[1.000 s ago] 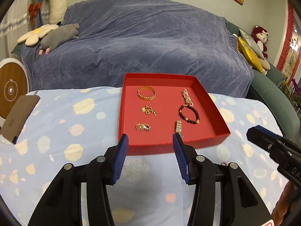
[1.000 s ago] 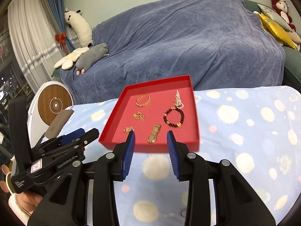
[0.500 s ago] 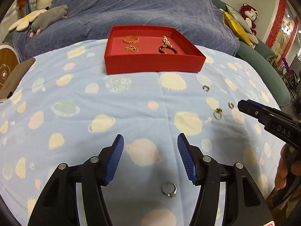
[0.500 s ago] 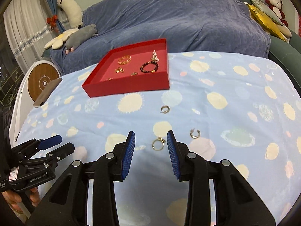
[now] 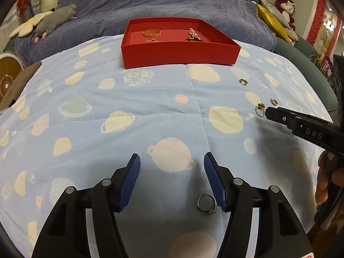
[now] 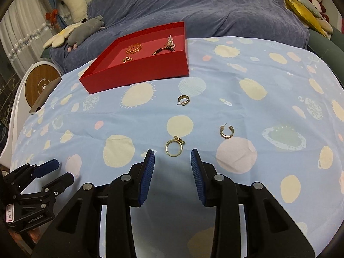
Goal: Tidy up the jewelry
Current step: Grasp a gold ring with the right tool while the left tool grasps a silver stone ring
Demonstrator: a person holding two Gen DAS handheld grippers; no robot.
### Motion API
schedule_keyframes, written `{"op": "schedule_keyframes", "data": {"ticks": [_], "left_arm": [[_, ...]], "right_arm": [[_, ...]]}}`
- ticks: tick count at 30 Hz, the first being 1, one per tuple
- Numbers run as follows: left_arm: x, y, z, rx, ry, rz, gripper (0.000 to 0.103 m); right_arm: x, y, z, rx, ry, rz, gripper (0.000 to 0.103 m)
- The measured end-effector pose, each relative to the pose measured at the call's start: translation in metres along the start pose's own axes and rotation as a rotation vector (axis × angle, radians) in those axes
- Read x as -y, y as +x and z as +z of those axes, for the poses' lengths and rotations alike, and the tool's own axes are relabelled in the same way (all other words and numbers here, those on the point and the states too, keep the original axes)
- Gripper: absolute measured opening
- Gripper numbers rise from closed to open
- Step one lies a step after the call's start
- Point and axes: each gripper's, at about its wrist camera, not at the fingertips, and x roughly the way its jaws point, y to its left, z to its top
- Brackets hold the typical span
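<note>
Left wrist view: my left fingers [image 5: 172,178] have just been spreading and grasp nothing, a silver ring [image 5: 206,203] lying just inside the right one. My right fingers [image 6: 172,167] stand apart, ungrasping, a gold ring [image 6: 174,148] just beyond them. Farther off, two earrings, then the red tray [image 6: 137,76] on the bench.

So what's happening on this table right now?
A person with a gripper in each hand is sorting jewelry into a red tray that already holds bracelets. The left gripper, whose jaws have just been opening, is over a silver ring; the right gripper is open just short of a gold ring. Two hoop earrings lie loose nearby.
</note>
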Motion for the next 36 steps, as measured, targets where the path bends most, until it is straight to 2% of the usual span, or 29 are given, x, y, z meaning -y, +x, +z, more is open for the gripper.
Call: {"op": "schedule_keyframes", "data": {"ticks": [9,11,13,18,19,30,32,36], "left_arm": [[-0.001,-0.002,-0.001,-0.006,0.005,-0.020,0.059],[-0.002,-0.003,-0.003,-0.010,0.003,-0.023,0.059],[-0.001,-0.005,-0.006,-0.013,0.003,-0.033,0.059],[0.004,-0.011,-0.016,-0.014,0.032,-0.045,0.059],[0.005,-0.012,-0.019,-0.016,0.040,-0.046,0.059],[0.019,-0.012,-0.042,-0.018,0.113,-0.056,0.059],[0.022,-0.012,-0.043,-0.018,0.124,-0.065,0.058],[0.029,-0.012,-0.046,-0.003,0.150,-0.064,0.046]], "right_arm": [[-0.003,0.019,0.004,0.000,-0.026,-0.029,0.034],[-0.007,0.020,0.005,0.007,-0.046,-0.040,0.031],[-0.008,0.021,0.006,0.009,-0.054,-0.046,0.023],[-0.009,0.022,0.006,0.013,-0.062,-0.058,0.020],[-0.010,0.020,0.006,0.017,-0.064,-0.054,0.010],[-0.011,-0.009,0.000,0.035,-0.066,-0.012,0.009],[-0.010,-0.014,0.000,0.040,-0.064,-0.004,0.009],[-0.007,-0.020,0.000,0.047,-0.054,0.001,0.009]]}}
